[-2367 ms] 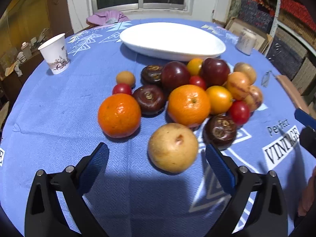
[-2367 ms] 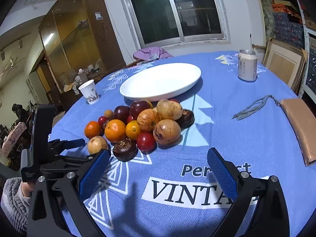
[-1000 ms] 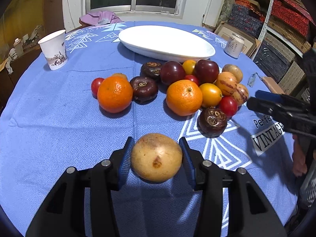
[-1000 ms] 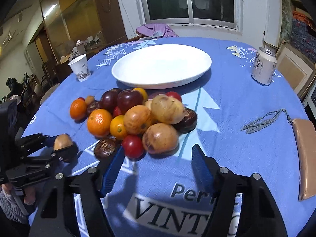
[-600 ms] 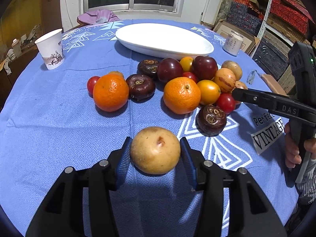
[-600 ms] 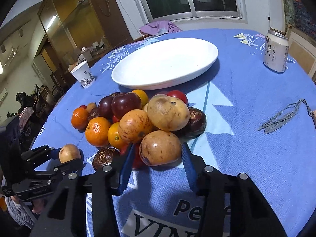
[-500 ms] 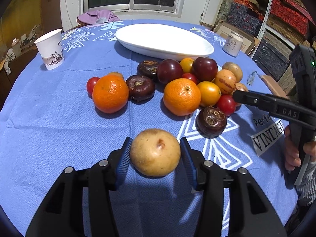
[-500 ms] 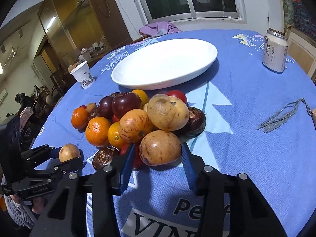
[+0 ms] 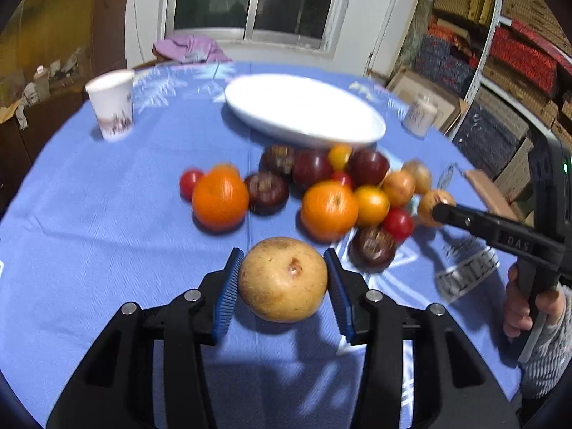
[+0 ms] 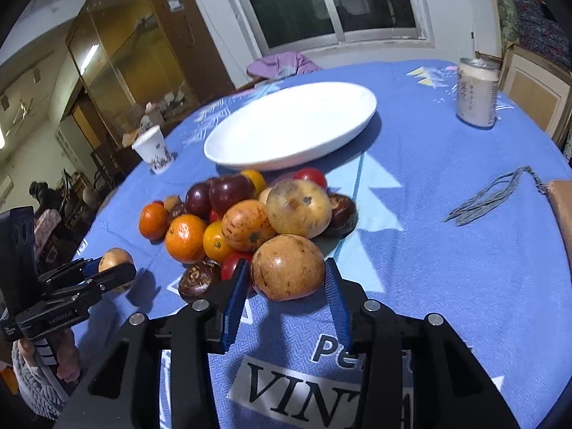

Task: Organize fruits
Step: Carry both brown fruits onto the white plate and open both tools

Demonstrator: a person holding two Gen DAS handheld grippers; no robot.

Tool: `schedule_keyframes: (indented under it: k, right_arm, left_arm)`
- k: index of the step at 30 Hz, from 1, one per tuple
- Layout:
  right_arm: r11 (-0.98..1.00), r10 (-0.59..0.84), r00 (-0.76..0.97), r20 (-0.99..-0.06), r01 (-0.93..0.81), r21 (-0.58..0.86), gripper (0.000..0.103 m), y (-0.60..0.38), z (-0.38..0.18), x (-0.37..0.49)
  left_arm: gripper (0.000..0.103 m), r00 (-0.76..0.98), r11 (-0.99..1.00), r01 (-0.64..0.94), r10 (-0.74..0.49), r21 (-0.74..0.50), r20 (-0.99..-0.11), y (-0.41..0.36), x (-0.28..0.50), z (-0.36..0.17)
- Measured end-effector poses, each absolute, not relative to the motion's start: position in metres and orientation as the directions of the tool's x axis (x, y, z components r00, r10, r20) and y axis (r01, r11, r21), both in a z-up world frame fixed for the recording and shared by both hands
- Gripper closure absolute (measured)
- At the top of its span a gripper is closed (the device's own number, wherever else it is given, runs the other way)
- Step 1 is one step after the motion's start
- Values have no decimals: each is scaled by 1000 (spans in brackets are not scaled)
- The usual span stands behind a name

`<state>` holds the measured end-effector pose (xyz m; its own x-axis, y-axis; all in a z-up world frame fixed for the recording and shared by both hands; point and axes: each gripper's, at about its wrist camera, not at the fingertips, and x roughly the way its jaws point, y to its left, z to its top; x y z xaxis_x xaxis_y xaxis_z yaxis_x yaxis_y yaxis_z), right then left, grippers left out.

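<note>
My left gripper [image 9: 282,280] is shut on a tan round pear-like fruit [image 9: 283,279] and holds it above the blue cloth, in front of the fruit pile [image 9: 321,193]. My right gripper [image 10: 286,286] is shut on a brown-tan round fruit [image 10: 287,267] at the near edge of the pile [image 10: 246,214]. The empty white oval plate [image 10: 291,127] lies behind the pile; it also shows in the left wrist view [image 9: 304,111]. The pile holds oranges, dark plums, mangosteens and small red tomatoes.
A paper cup [image 9: 111,109] stands at the far left. A drink can [image 10: 477,91] stands at the far right. A grey tassel [image 10: 489,196] and a tan pouch [image 10: 563,207] lie right. The other hand-held gripper shows in each view [image 10: 82,286].
My left gripper closed on the tan fruit and lifted it off the cloth toward the pile. My right gripper moved in and closed on the nearest brown-tan fruit.
</note>
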<state>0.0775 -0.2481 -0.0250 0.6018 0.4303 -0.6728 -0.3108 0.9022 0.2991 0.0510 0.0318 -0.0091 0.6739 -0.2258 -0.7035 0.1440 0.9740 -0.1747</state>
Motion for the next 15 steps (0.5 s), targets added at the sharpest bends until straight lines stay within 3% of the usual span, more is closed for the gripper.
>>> schedule_keyframes:
  k: [8,15]
  right_arm:
    - [911,413,674,-612,-300,283,60,-254,33,114]
    - [922,388,622,-680,-270,279,60,-217,20,210]
  left_arm:
    - [58,710,983,126,-185,-135,-679,16,134,48]
    - [58,656,980,103,-194,-168,-729,-3,224,35]
